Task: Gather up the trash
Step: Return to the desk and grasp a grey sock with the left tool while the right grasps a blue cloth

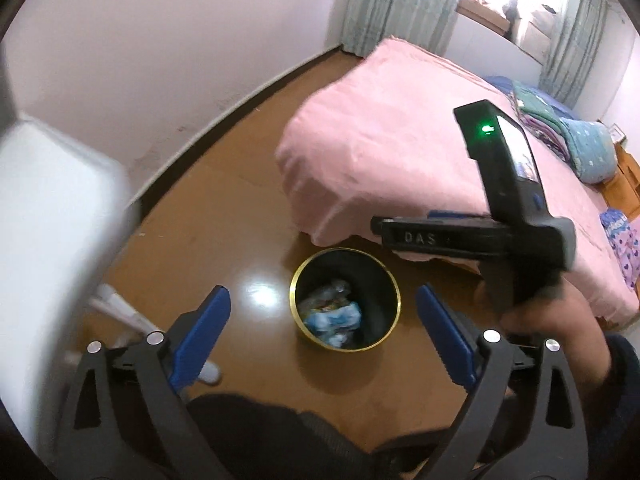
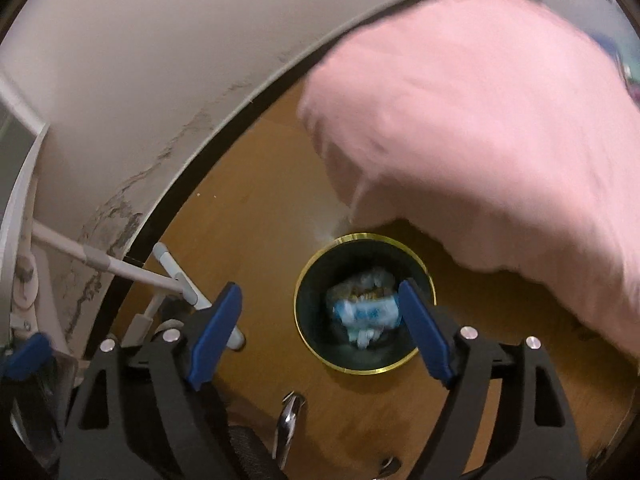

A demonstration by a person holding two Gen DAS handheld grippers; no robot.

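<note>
Right hand-held gripper: jaws apart, empty, above the gold-rimmed waste bin on the floor beside the bed; left hand-held gripper likewise apart; wrappers already binned (seek remaining litter next)

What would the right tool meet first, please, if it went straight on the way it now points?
Probably the black trash bin on the floor. The right tool is open and empty, aimed down at the bin's mouth, where crumpled wrappers lie. Nothing shows in between, though depth is hard to judge.
</note>
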